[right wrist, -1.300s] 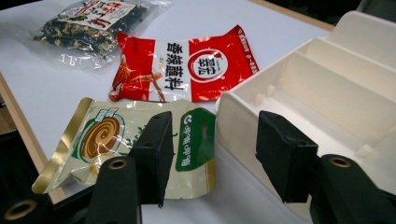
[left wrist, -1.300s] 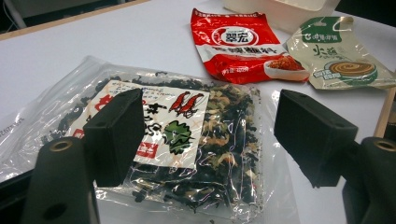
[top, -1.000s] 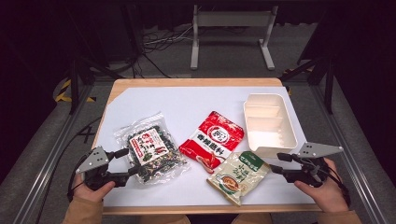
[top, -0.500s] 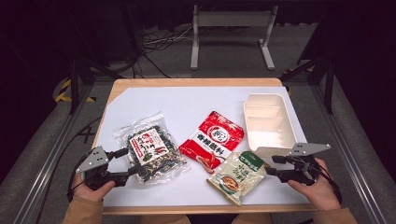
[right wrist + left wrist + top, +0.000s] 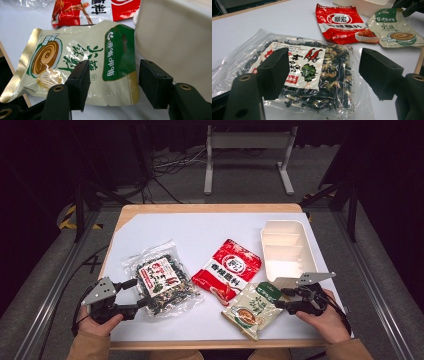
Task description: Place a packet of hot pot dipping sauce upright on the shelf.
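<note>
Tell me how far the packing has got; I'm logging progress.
Nothing looks packed: the white tray holds no packet. Both tongs are open; the right tongs, jaws just opening, straddle the beige packet's edge, the left tongs hover at the seaweed bag. The red packet lies untouched. All three remain.

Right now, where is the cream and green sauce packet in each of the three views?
High view: cream and green sauce packet lies at lower right, just left of the right claw.
Left gripper view: it lies at upper right.
Right gripper view: it lies in the middle, beyond the open jaws.
Shared landmark: the red packet lies beside it, with the white tray close by.
</note>
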A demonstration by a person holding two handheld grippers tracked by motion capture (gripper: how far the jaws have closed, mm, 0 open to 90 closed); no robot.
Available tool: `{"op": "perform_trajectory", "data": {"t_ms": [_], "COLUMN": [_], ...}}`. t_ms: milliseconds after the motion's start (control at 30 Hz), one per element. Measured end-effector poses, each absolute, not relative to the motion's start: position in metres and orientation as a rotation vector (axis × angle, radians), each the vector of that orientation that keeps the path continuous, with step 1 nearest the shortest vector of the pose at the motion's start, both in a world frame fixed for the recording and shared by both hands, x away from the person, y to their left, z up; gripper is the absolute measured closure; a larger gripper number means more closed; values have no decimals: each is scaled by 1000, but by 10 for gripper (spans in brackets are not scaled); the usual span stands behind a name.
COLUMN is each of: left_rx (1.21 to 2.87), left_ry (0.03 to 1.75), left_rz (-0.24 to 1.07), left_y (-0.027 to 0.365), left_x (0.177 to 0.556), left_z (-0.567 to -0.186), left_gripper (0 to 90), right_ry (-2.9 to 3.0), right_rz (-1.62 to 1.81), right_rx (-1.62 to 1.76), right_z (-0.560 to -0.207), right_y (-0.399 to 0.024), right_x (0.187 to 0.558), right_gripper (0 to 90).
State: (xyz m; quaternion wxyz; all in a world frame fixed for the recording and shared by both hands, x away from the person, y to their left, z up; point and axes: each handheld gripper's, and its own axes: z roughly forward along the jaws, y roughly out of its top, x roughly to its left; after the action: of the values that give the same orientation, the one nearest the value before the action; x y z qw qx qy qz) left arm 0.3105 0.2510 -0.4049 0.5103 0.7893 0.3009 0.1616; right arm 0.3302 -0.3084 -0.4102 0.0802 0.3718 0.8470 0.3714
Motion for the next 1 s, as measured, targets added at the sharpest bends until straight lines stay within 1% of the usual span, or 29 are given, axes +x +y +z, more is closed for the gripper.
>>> {"op": "perform_trajectory", "data": {"t_ms": [600,833,867,900,1000], "left_rx": [1900,1894,1894,1894,1892], "left_ry": [723,732,732,731,735], "left_rz": [399,398,398,399,396], "left_y": [252,252,252,252,252], "left_x": [310,309,309,309,309], "left_z": [-405,-405,-405,-405,-405], "left_gripper": [252,252,251,251,250], "right_ry": [2584,2616,2616,2623,2636], "right_rz": [1070,1058,1058,1050,1037], "right_rx": [1166,1182,1182,1172,1157], "right_z": [-424,-427,-427,-427,-428], "right_y": [-290,-290,-290,-290,-290], "right_x": [340,343,343,344,345], "right_gripper": [437,523,523,580,669]}}
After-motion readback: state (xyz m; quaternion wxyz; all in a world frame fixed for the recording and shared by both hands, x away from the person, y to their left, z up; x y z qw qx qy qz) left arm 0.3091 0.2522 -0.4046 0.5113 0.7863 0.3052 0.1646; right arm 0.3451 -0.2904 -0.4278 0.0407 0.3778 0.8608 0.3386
